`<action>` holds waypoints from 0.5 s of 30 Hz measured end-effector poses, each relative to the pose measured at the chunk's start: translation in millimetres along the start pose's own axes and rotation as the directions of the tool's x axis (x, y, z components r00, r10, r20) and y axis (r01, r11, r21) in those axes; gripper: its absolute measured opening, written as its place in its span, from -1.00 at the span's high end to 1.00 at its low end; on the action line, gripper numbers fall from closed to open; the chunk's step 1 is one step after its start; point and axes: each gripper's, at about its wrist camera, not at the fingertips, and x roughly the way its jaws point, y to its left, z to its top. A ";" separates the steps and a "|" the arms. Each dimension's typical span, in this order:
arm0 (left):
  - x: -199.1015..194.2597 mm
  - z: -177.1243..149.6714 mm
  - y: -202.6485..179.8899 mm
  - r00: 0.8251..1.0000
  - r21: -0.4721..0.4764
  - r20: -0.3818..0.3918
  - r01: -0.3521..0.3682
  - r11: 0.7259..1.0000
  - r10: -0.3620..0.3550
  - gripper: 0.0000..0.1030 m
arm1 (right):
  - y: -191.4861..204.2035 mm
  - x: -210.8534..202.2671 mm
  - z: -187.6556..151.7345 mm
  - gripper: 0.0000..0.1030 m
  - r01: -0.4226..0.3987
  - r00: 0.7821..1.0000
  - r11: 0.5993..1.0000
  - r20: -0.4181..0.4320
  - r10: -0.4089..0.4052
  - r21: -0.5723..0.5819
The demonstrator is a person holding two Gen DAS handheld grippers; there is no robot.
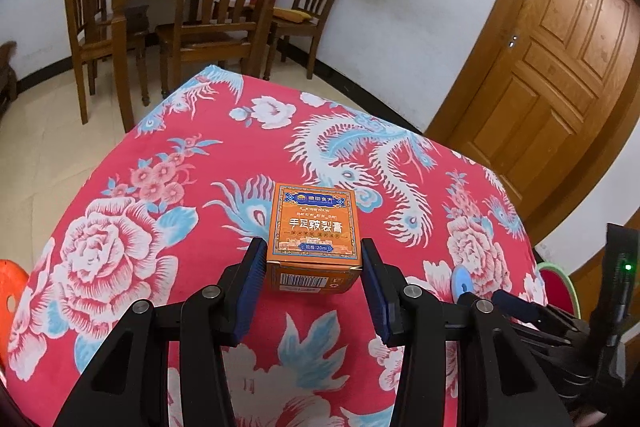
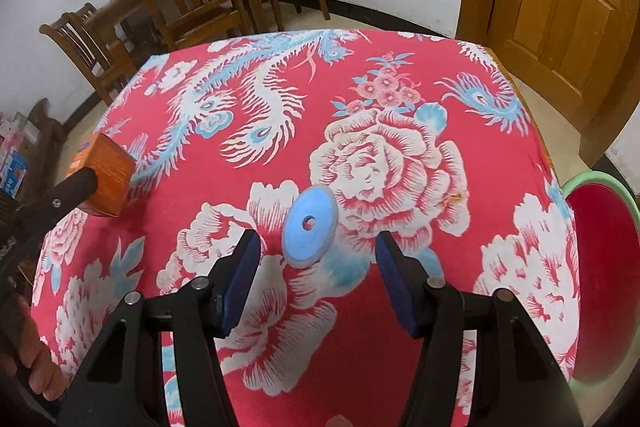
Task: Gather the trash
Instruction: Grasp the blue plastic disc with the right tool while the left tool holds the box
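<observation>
The left gripper (image 1: 314,267) holds a small orange cardboard box with printed writing (image 1: 314,227): its blue fingers (image 1: 253,277) press on both sides of the box, which seems lifted a little above the counter with the red flowered cloth (image 1: 160,211), though whether it is quite free of the cloth I cannot tell. The right gripper (image 2: 316,259) hangs over a flat pale blue disc with a hole in the middle (image 2: 309,225), which lies on the cloth. Its fingers (image 2: 242,267) stand open on either side of the disc and do not touch it, so this piece is not yet taken. At the right edge of the counter, lower than the cloth, stands a red basin with a green rim (image 2: 600,267); I judge that it is the place for the trash, and what shows of its inside looks empty. So the task seems to be in an early part: one piece is gripped, the second is only approached, and both must yet be carried to the basin. No other trash shows on the cloth.
</observation>
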 end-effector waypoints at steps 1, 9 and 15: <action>0.2 0.3 0.6 1.000 -0.002 0.000 0.003 1.000 -0.003 0.08 | 0.7 2.1 0.1 -0.13 0.003 1.000 1.000 -0.006 -0.003 0.004; -1.5 1.2 5.2 1.000 -0.018 0.008 0.021 1.000 -0.021 0.08 | 5.2 10.1 2.4 -0.07 0.029 1.000 1.000 -0.010 -0.029 0.006; 0.0 0.6 6.9 1.000 -0.025 0.003 0.028 0.999 -0.027 0.08 | 5.9 11.4 2.6 0.18 0.064 0.998 0.998 0.001 -0.064 -0.007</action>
